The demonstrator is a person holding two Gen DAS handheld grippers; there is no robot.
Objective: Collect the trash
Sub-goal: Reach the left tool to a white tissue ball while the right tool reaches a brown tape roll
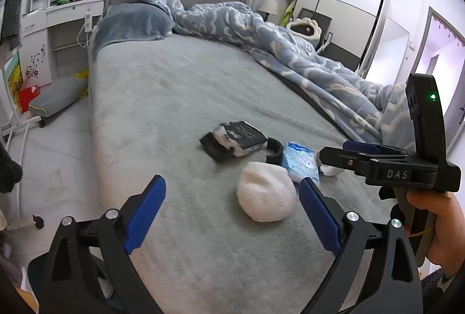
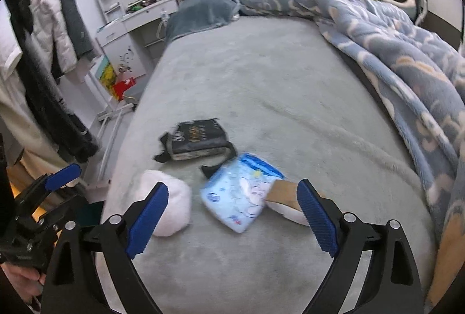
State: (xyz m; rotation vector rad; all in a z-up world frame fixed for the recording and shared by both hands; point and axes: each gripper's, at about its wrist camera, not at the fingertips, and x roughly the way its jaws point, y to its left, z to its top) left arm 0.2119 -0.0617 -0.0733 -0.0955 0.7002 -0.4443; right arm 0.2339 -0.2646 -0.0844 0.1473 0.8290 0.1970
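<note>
Four pieces of litter lie clustered near the foot of the grey plush bed (image 1: pixel 180 87): a white crumpled ball of soft paper (image 1: pixel 266 195), a light-blue printed plastic packet (image 1: pixel 302 163), a black torn wrapper with gold lettering (image 1: pixel 235 139), and a white-and-tan curved piece (image 2: pixel 286 202) whose nature I cannot make out. The packet's edge meets the curved piece, and a black curled strip (image 2: pixel 218 164) sits between the wrapper and the packet.

The left gripper (image 1: pixel 232 215) hovers with its jaws spread wide and nothing between them, the white ball just ahead. The right gripper (image 2: pixel 235 218) is likewise spread and empty, aimed toward the blue packet.

The likely trouble is crowding. Both grippers approach the same small patch, so one could knock the other. The ball looks light and springy; a jaw coming down off-centre would probably push it away or roll it toward the bed's edge, which lies close on that side. The packet lies flat on deep pile, so the jaws may pinch the bedcover along with it, or slide over the slick film. Closing on the packet could also drag the curved piece that touches it.
</note>
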